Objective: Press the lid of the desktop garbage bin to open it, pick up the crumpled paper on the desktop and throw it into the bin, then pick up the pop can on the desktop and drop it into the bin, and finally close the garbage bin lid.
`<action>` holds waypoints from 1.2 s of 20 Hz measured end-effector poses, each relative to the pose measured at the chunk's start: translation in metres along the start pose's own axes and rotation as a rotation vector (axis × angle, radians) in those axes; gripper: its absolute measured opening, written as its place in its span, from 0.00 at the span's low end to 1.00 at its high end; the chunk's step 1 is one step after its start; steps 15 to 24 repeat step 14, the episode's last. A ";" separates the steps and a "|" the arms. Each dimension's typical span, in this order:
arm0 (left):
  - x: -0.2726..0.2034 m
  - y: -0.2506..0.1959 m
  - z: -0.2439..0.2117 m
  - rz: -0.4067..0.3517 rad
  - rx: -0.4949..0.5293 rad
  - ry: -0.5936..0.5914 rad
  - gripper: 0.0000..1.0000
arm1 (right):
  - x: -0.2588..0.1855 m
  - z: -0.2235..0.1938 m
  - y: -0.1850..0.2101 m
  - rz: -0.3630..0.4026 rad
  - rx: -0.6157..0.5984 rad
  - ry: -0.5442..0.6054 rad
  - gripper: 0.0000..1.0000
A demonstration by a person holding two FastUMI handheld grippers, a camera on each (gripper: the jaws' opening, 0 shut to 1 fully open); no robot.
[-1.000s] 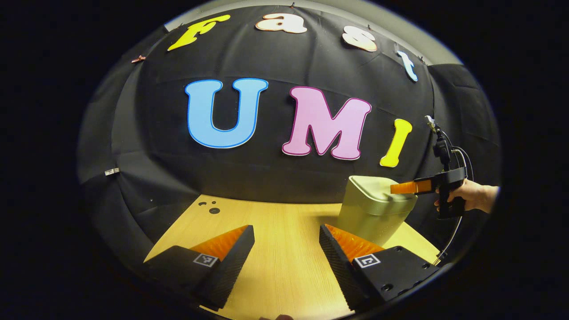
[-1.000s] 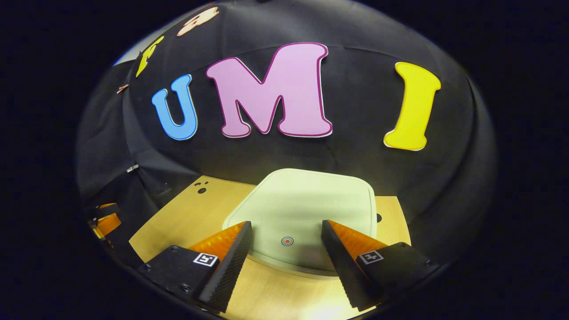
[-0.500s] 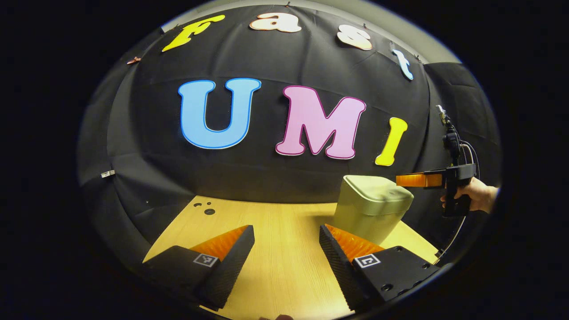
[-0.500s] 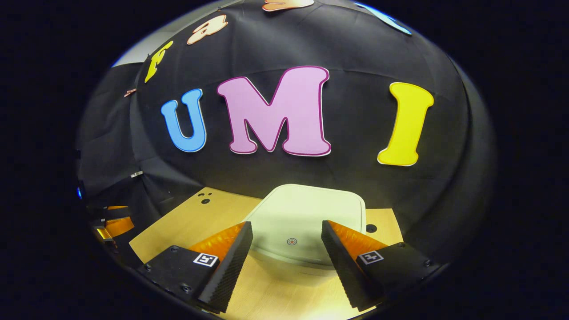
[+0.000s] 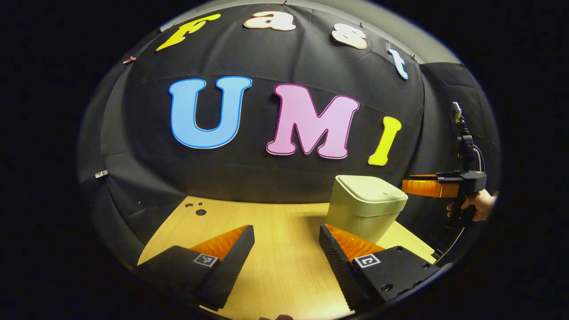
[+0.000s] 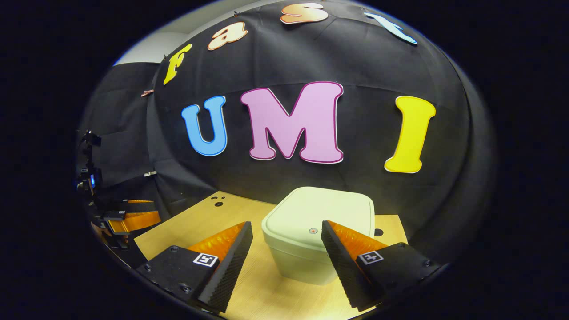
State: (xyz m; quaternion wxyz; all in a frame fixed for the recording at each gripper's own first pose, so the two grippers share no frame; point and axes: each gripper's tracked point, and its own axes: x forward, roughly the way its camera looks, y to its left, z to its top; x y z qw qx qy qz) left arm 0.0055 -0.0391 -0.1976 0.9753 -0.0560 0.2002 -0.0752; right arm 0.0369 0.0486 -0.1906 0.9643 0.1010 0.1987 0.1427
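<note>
At the far left of the right gripper view, my left tongs [image 6: 133, 218] show at the edge, near the surface's left end. In the left gripper view the same left tongs [image 5: 286, 231] sit low over the wooden surface [image 5: 275, 266], their two fingers spread well apart with nothing between them, only bare wood in the gap. A few small dark holes [image 5: 198, 210] mark the surface's far left corner.

Moving right, the pale green garbage bin [image 5: 364, 206] stands upright on the surface toward its right side, close to the black cloth wall. Its lid [image 5: 373, 191] lies flat and closed on top. In the right gripper view the bin [image 6: 311, 235] is straight ahead and slightly below me, and its lid [image 6: 324, 209] carries a small round button [image 6: 312, 231] near the front edge.

My right tongs [image 6: 286, 231] hang apart in front of the bin, empty, touching nothing. The right finger overlaps the bin's front right corner in the picture.

Farthest right in the left gripper view, my right tongs [image 5: 426, 186] hover level with the lid and clear of it, off the bin's right side, held by my hand [image 5: 473, 204].
</note>
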 end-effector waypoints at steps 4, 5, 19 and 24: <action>0.003 -0.004 0.000 -0.016 0.003 0.001 0.95 | -0.009 -0.013 0.020 0.020 -0.003 -0.004 0.98; 0.003 -0.005 -0.001 -0.019 0.003 0.002 0.95 | -0.010 -0.017 0.023 0.019 -0.014 -0.001 0.98; 0.002 -0.002 -0.002 -0.028 0.009 0.007 0.95 | -0.013 -0.034 0.048 0.041 -0.027 0.010 0.98; 0.002 -0.002 -0.002 -0.028 0.009 0.007 0.95 | -0.013 -0.034 0.048 0.041 -0.027 0.010 0.98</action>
